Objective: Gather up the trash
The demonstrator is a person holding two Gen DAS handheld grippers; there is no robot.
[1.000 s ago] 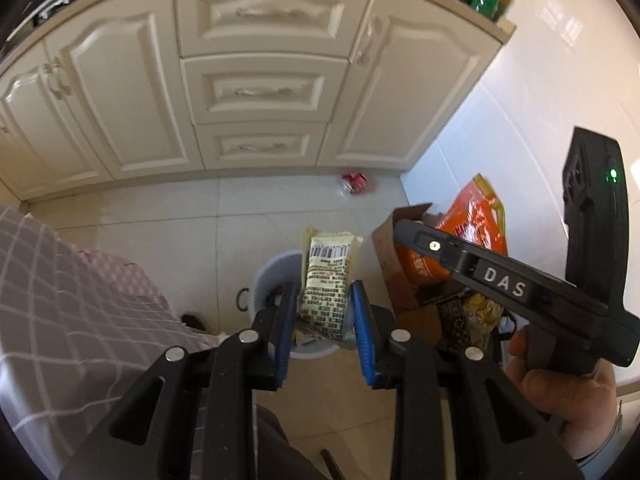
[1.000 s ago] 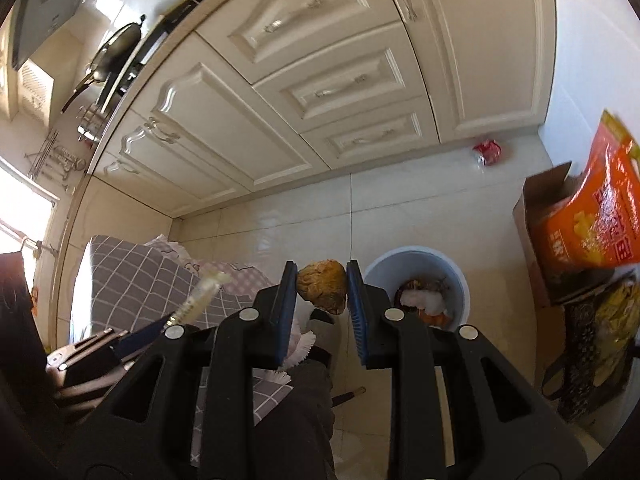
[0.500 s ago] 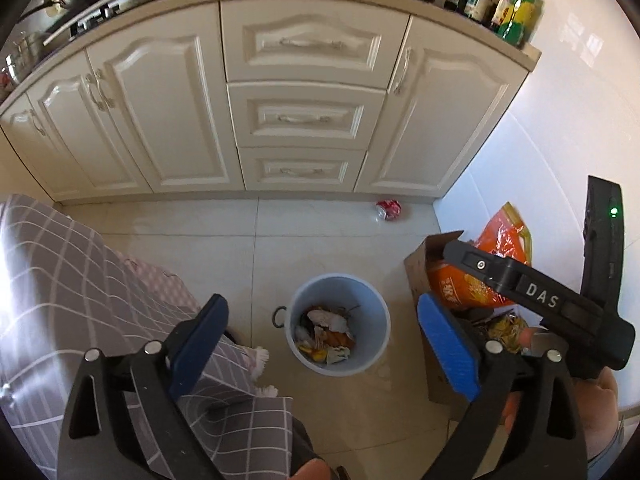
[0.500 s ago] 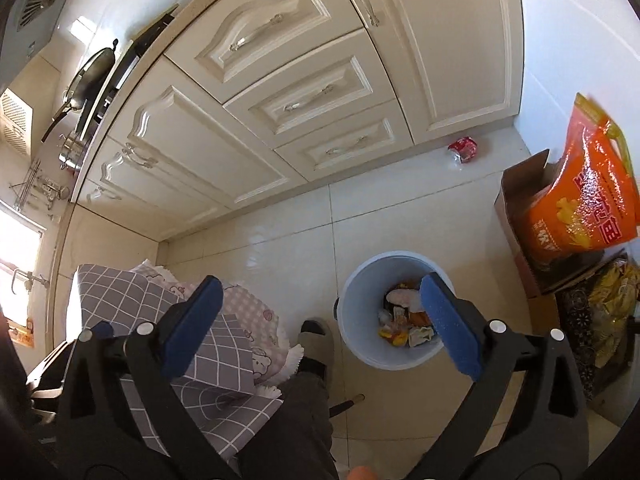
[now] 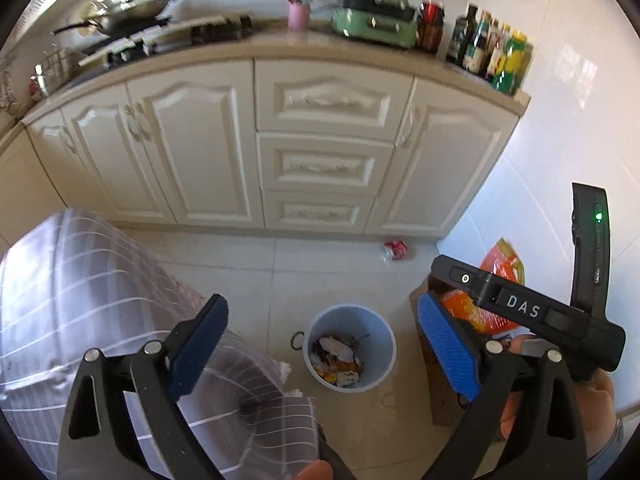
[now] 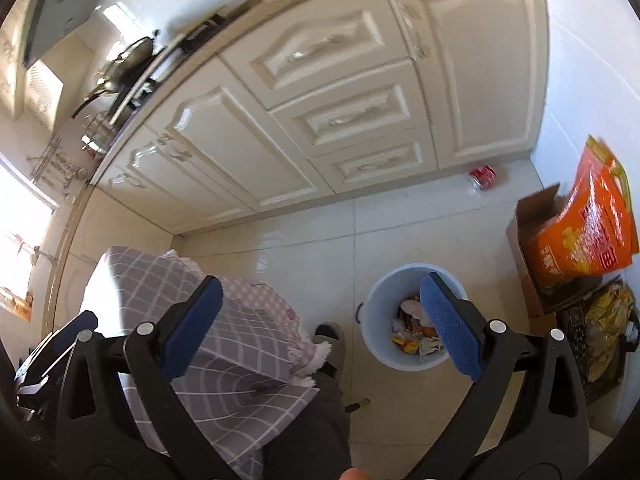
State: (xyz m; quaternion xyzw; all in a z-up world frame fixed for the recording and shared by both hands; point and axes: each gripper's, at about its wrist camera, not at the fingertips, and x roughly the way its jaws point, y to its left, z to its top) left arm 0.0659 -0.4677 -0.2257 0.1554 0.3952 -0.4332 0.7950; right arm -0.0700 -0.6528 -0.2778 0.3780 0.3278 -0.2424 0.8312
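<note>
A pale blue trash bin (image 5: 380, 330) stands on the tiled floor, holding wrappers and scraps (image 5: 336, 360); it also shows in the right wrist view (image 6: 376, 300). A crushed red can (image 5: 395, 249) lies on the floor by the cabinet base, also in the right wrist view (image 6: 483, 176). My left gripper (image 5: 320, 350) is open and empty, high above the bin. My right gripper (image 6: 316, 326) is open and empty, above the floor left of the bin; its body shows in the left wrist view (image 5: 520, 308).
Cream kitchen cabinets (image 5: 320, 152) run along the back, with a countertop of bottles and a wok. A cardboard box with an orange bag (image 6: 580, 232) stands right of the bin against the white wall. A grey checked cloth (image 5: 80, 300) covers something at the left.
Both grippers opened: the left let go of a snack packet and the right a brown lump, over the bin. Both have since risen, so more of the cabinets and countertop shows.
</note>
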